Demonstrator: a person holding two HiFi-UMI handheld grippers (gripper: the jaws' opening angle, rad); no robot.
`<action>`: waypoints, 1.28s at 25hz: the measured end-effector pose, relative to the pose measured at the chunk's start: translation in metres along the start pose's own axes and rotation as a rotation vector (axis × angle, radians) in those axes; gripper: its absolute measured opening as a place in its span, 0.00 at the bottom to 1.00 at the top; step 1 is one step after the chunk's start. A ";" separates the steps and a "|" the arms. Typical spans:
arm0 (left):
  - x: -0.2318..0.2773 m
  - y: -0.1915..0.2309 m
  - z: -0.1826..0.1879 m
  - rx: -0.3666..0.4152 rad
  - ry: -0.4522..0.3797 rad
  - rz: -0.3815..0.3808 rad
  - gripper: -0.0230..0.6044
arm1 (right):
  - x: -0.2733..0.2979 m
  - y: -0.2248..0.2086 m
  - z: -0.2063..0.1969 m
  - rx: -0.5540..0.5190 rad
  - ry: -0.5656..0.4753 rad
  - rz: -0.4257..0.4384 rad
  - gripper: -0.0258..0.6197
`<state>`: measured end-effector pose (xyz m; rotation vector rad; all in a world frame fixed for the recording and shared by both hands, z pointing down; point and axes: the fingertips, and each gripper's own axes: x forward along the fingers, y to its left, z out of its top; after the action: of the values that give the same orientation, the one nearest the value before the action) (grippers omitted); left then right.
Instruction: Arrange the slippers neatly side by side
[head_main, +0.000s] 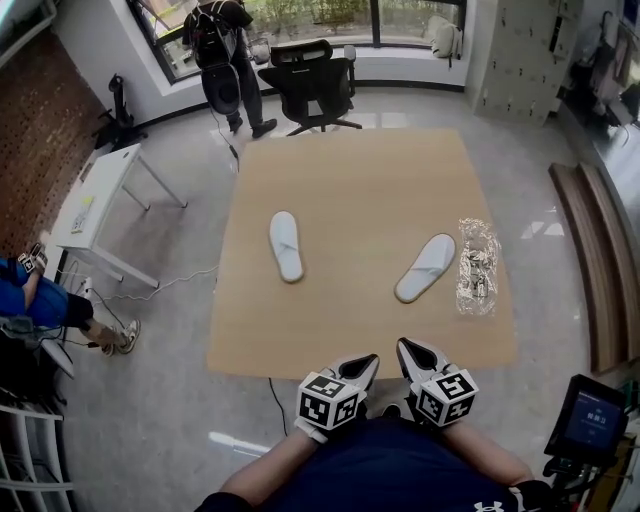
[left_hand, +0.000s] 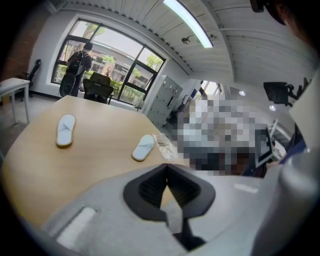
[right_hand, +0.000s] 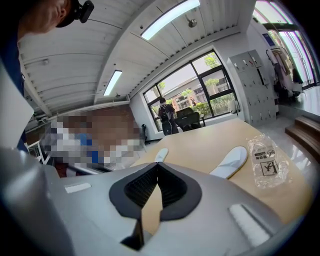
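Note:
Two white slippers lie apart on the wooden table (head_main: 360, 180). The left slipper (head_main: 286, 245) (left_hand: 65, 130) (right_hand: 161, 154) points away from me. Right of it, the other slipper (head_main: 425, 267) (left_hand: 144, 147) (right_hand: 230, 162) lies slanted to the right. My left gripper (head_main: 362, 368) (left_hand: 166, 170) and right gripper (head_main: 408, 352) (right_hand: 157, 168) hover side by side at the table's near edge, close to my body. Both are shut and hold nothing.
A crumpled clear plastic bag (head_main: 477, 267) (right_hand: 267, 161) lies by the right slipper near the table's right edge. Beyond the far edge stand an office chair (head_main: 312, 78) and a person (head_main: 228, 55). A small white table (head_main: 95, 205) is at the left.

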<state>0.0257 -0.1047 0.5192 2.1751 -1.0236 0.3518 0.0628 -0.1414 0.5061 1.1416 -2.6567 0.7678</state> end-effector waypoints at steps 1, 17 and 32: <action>0.000 0.005 0.004 0.003 0.006 -0.009 0.04 | 0.007 0.001 0.002 0.001 0.003 -0.004 0.06; -0.003 0.093 0.052 -0.080 -0.015 -0.094 0.04 | 0.100 0.017 0.028 -0.050 0.075 -0.054 0.06; 0.003 0.137 0.073 -0.147 -0.011 -0.083 0.04 | 0.151 0.014 0.042 -0.037 0.116 -0.036 0.06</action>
<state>-0.0794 -0.2176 0.5335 2.0814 -0.9315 0.2191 -0.0502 -0.2507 0.5144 1.0977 -2.5385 0.7509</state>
